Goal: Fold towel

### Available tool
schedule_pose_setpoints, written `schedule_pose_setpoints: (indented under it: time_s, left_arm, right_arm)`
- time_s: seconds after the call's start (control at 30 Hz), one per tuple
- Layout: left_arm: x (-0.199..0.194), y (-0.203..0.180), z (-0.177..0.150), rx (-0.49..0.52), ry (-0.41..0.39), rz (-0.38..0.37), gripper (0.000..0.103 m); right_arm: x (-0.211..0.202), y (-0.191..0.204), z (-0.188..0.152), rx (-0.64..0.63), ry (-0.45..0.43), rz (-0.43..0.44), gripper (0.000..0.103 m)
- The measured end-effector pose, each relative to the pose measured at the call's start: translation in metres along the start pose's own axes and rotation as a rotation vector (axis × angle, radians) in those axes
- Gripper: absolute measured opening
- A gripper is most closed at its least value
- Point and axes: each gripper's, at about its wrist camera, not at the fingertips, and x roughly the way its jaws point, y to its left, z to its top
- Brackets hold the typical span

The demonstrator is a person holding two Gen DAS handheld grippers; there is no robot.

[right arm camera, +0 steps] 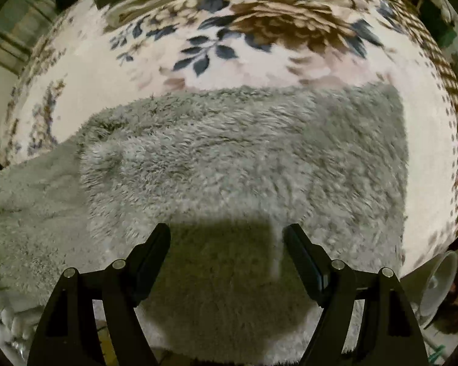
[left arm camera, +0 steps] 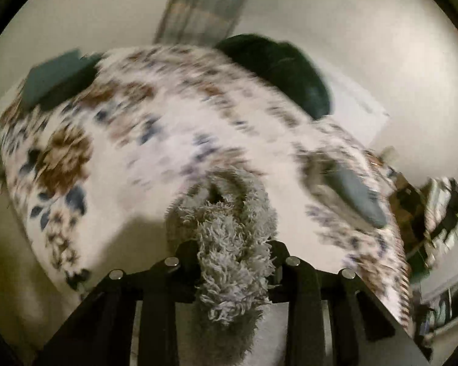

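A shaggy grey towel (right arm camera: pixel 235 158) lies spread on a floral blanket (right arm camera: pixel 259 30), with a folded layer at its left side. My right gripper (right arm camera: pixel 227 238) hovers open just above the towel's near part, nothing between its fingers. In the left wrist view, my left gripper (left arm camera: pixel 233 256) is shut on a bunched edge of the grey towel (left arm camera: pixel 232 244), which hangs down between the fingers and rises in a fold ahead of them. That view is blurred by motion.
The floral blanket (left arm camera: pixel 137 140) covers a bed. A dark pillow (left arm camera: pixel 284 67) and a teal folded item (left arm camera: pixel 55 82) lie at its far end, another teal item (left arm camera: pixel 360 198) at the right. A white fan-like object (right arm camera: pixel 436 289) stands off the bed's right edge.
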Motion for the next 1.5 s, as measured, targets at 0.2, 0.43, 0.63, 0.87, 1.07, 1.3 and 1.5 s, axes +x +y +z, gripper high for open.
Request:
schedule_pose_setpoints:
  time_s: [0.2, 0.43, 0.63, 0.87, 1.07, 1.3, 1.5]
  left_arm:
    - [-0.029, -0.135, -0.029, 0.172, 0.055, -0.157, 0.027]
    - [0.005, -0.275, -0.133, 0.398, 0.269, -0.297, 0.028]
    - [0.063, -0.319, -0.224, 0.588, 0.517, -0.257, 0.036]
    - [0.029, -0.316, -0.204, 0.498, 0.609, -0.330, 0.101]
    - [-0.005, -0.252, -0.132, 0.444, 0.468, -0.146, 0.102]
    - [0.034, -0.153, -0.101, 0.371, 0.489, 0.144, 0.102]
    - [0.062, -0.144, -0.108, 0.360, 0.514, 0.163, 0.102]
  right_arm:
    - [-0.047, -0.054, -0.014, 0.077, -0.039, 0.072, 0.080]
    - [-0.079, -0.143, -0.035, 0.211, -0.061, 0.052, 0.080]
    - [-0.092, -0.218, -0.056, 0.278, -0.046, -0.008, 0.080]
    - [-0.100, -0.251, -0.057, 0.305, -0.059, 0.096, 0.097]
    - [-0.101, -0.205, -0.027, 0.231, -0.081, 0.321, 0.102]
    - [-0.040, -0.120, 0.004, -0.024, -0.007, 0.211, 0.103]
    - [-0.041, -0.117, -0.008, -0.021, 0.004, 0.201, 0.031]
